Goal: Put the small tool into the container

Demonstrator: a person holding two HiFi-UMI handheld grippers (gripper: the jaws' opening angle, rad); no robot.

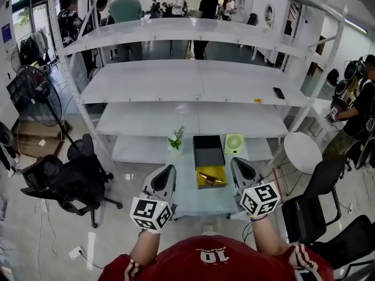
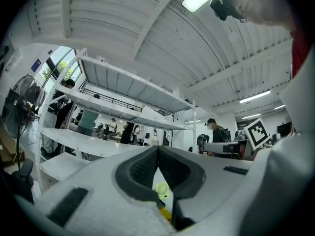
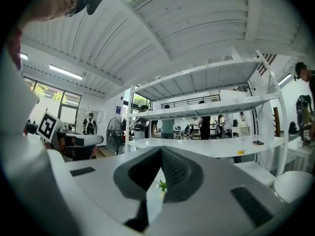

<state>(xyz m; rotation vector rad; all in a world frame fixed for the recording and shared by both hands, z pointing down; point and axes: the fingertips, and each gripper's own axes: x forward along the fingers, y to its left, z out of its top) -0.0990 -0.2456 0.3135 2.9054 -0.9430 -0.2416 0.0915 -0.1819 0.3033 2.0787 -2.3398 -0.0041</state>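
On the pale table [image 1: 193,201] lies a yellow pad [image 1: 211,177] with a small brownish tool [image 1: 212,179] on it. Just beyond stands a dark open box [image 1: 208,150], the container. My left gripper [image 1: 169,171] hangs left of the pad, my right gripper [image 1: 238,163] right of it, both clear of the tool. In the left gripper view the left gripper [image 2: 157,150] has its jaws meeting at the tips, nothing held. The right gripper [image 3: 161,151] looks the same in its own view, shut and empty.
A small potted plant [image 1: 175,140] stands left of the box, a pale green round object [image 1: 234,144] to its right. White shelving [image 1: 199,81] rises behind the table. Black office chairs [image 1: 70,174] flank it, and a round white stool [image 1: 303,151] is at right. People stand far back.
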